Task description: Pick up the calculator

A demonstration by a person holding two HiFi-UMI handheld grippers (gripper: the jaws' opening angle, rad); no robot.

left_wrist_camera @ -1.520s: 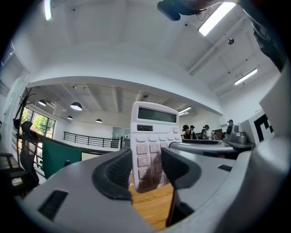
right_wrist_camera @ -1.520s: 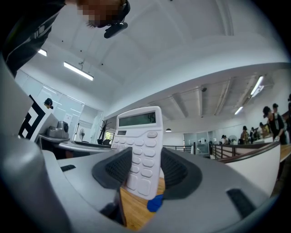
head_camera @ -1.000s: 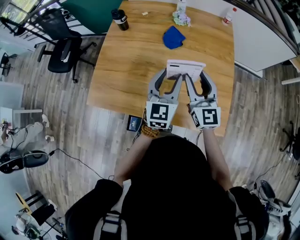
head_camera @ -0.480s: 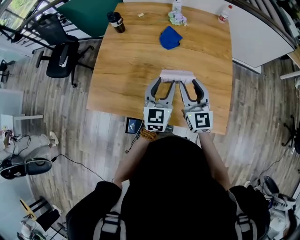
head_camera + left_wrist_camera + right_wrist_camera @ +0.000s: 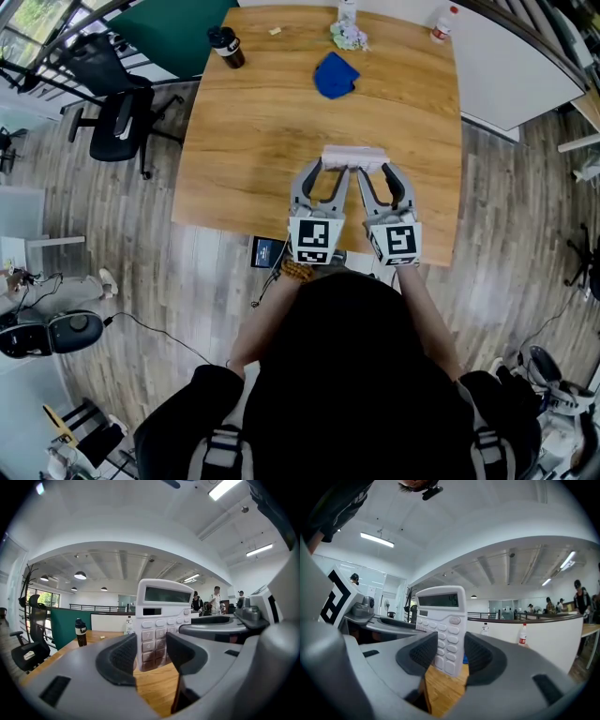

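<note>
Head view: I read the calculator [image 5: 354, 157] standing upright over the tabletop [image 5: 253, 141], on the person's side of the blue cloth [image 5: 335, 75] and well apart from it. The left gripper [image 5: 336, 169] and the right gripper [image 5: 378, 170] reach it side by side, one at each half. I judge that this shared hold keeps so wide and flat a body from swivelling. Left gripper view: the jaws stand part-way apart with the left half of the keypad between them. Of the pads [image 5: 119, 656], the outer one meets the calculator's side edge and the inner one lies at the keys, so I rate this gripper as clamped on the calculator. Right gripper view: the jaws have just been closing and stand about half open, with the right half of the calculator between them and its side edge against the outer pad. I rate this gripper as clamped as well. No view lets me tell whether the calculator's lower edge rests on the tabletop or hangs just above it.
</note>
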